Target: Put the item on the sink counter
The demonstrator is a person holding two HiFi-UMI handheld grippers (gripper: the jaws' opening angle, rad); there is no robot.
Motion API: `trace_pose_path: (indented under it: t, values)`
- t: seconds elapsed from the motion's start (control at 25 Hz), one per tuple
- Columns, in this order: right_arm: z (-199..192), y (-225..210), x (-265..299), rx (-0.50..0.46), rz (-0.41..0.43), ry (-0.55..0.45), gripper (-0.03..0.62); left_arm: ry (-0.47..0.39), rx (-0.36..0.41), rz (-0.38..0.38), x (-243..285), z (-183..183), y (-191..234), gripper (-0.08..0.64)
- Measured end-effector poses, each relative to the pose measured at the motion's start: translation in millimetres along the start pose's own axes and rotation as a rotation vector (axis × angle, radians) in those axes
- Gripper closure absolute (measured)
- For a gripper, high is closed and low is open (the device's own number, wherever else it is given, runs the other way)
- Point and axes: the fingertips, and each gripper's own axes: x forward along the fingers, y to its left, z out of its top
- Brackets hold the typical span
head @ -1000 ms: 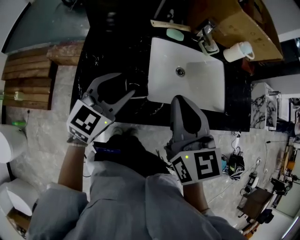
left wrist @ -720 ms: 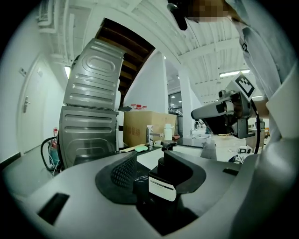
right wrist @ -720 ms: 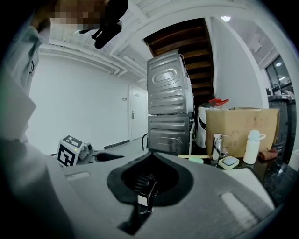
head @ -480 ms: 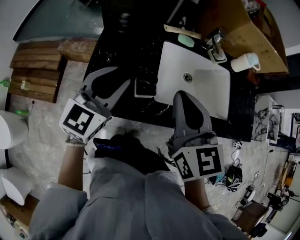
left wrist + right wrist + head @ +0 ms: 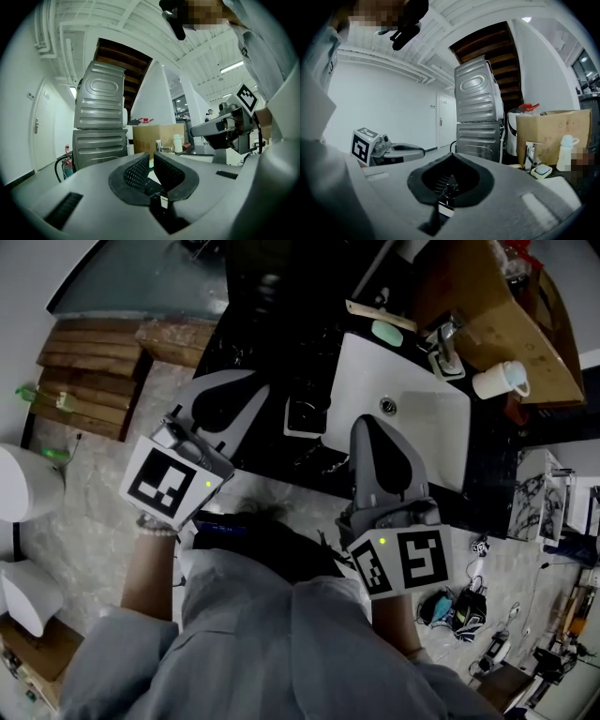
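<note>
Head view has the small square dark item with a pale rim (image 5: pixel 305 415) lying on the black white-veined sink counter (image 5: pixel 281 343), just left of the white rectangular basin (image 5: pixel 422 423) near frame centre, so I judge the placing done and should draw back level without clipping it. My left tongs (image 5: pixel 261 390), just left of it, have just been closing on nothing, a thin slit left between the pads; my right tongs (image 5: pixel 368 427) are closed, empty, over the basin's near edge. Pale stone floor (image 5: pixel 103 474) and wooden slats (image 5: pixel 84 381) fill the left.
</note>
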Motion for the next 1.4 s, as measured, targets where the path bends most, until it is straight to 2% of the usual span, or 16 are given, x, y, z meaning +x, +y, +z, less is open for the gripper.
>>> trace_pose_path:
  t: [0.24, 0.48, 0.8, 0.96, 1.12, 1.4]
  values:
    - [5.6, 12.2, 5.5, -0.014, 0.048, -0.02, 0.595, -0.02, -0.003, 0.033, -17.8, 13.2, -1.0, 0.546]
    - [12.2, 25.1, 12.3, -0.027, 0.099, -0.04, 0.595, -0.065, -0.046, 0.085, -37.5, 29.0, 7.1, 0.552]
    - [14.7, 37.4, 22.5, -0.036, 0.165, -0.05, 0.595, -0.061, -0.013, 0.147, -53.7, 36.1, 12.3, 0.554]
    - [15.8, 42.3, 23.2, -0.041, 0.183, -0.053, 0.595, -0.057, 0.016, 0.161, -59.1, 38.9, 8.6, 0.554]
    - [17.8, 41.2, 24.0, -0.043, 0.185, -0.054, 0.595, -0.052, 0.003, 0.169, -58.5, 39.6, 8.6, 0.554]
    - [16.7, 36.1, 25.6, -0.032, 0.173, -0.053, 0.595, -0.043, 0.014, 0.147, -52.1, 40.6, 6.7, 0.554]
